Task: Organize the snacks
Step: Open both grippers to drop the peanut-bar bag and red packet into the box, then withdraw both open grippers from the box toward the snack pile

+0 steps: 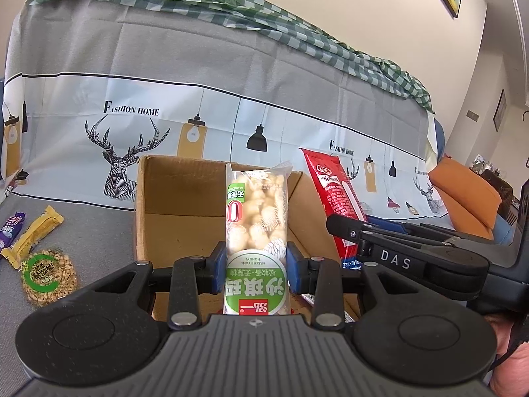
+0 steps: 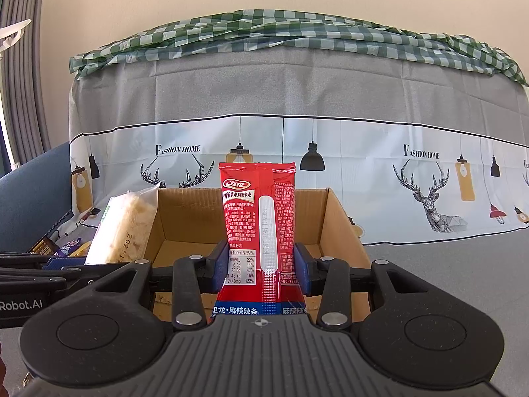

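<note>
My left gripper (image 1: pixel 256 266) is shut on a green-and-white sachima packet (image 1: pixel 256 231) and holds it upright just in front of an open cardboard box (image 1: pixel 178 198). My right gripper (image 2: pixel 261 271) is shut on a red spicy-strip packet (image 2: pixel 258 225), also upright, at the near edge of the same box (image 2: pixel 334 218). The red packet (image 1: pixel 334 198) and the right gripper show at the right of the left wrist view. The sachima packet (image 2: pixel 125 228) shows at the left of the right wrist view. The box looks empty inside.
A round cereal-ring packet (image 1: pixel 48 274), a yellow bar (image 1: pixel 33 235) and a purple packet (image 1: pixel 11 230) lie on the grey cloth left of the box. A cloth-covered sofa back (image 1: pixel 231 82) stands behind. An orange cushion (image 1: pixel 463 195) lies far right.
</note>
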A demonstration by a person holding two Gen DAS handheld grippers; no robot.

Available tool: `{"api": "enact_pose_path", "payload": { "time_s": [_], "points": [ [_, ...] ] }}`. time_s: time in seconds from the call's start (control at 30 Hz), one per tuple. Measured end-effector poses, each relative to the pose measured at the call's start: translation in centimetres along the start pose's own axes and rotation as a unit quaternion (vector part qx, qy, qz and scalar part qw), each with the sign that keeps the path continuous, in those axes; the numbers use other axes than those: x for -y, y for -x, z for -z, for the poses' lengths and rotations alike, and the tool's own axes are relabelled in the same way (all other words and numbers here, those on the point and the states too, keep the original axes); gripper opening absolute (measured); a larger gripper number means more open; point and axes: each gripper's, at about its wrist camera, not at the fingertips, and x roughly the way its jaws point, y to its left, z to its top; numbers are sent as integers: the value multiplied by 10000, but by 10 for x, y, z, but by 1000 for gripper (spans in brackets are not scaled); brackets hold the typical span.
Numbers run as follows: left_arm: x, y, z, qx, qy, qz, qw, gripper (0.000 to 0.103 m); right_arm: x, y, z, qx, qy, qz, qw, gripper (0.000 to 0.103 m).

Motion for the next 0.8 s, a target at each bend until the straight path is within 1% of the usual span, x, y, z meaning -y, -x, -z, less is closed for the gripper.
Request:
{"api": "enact_pose_path", "payload": {
  "time_s": [0.3, 0.33, 0.37, 0.4, 0.43, 0.57, 0.6, 0.67, 0.73, 0.8],
  "points": [
    [1, 1, -1, 55, 6, 78, 10000, 40, 0, 0, 0, 2, -2, -2, 10000, 43],
    [1, 2, -1, 74, 7, 78, 9999, 41, 0, 0, 0, -3, -7, 3, 10000, 44],
    [1, 2, -2, 88, 4, 71, 9999, 48, 0, 0, 0, -18, -13, 4, 10000, 45],
    [1, 3, -2, 105, 11, 75, 9999, 55, 0, -1, 0, -33, -11, 38, 10000, 48],
    [1, 4, -2, 131, 18, 82, 9999, 56, -1, -2, 0, -44, 11, 86, 10000, 55],
    [-1, 7, -3, 167, 30, 8, 9999, 56, -3, -1, -1, 26, -9, 204, 9998, 61],
    [-2, 8, -4, 194, 33, -13, 9998, 56, -3, -1, -2, 35, -29, 234, 9997, 63],
    [-4, 13, -5, 286, 12, -64, 9996, 55, -5, -1, -2, 39, -70, 270, 9996, 63],
    [-8, 20, -5, 382, 11, -121, 9992, 53, -9, -2, -3, 51, -117, 276, 9995, 63],
    [-14, 27, -5, 460, 9, -194, 9988, 37, -14, -1, -3, 75, -128, 274, 9995, 63]
  ]
}}
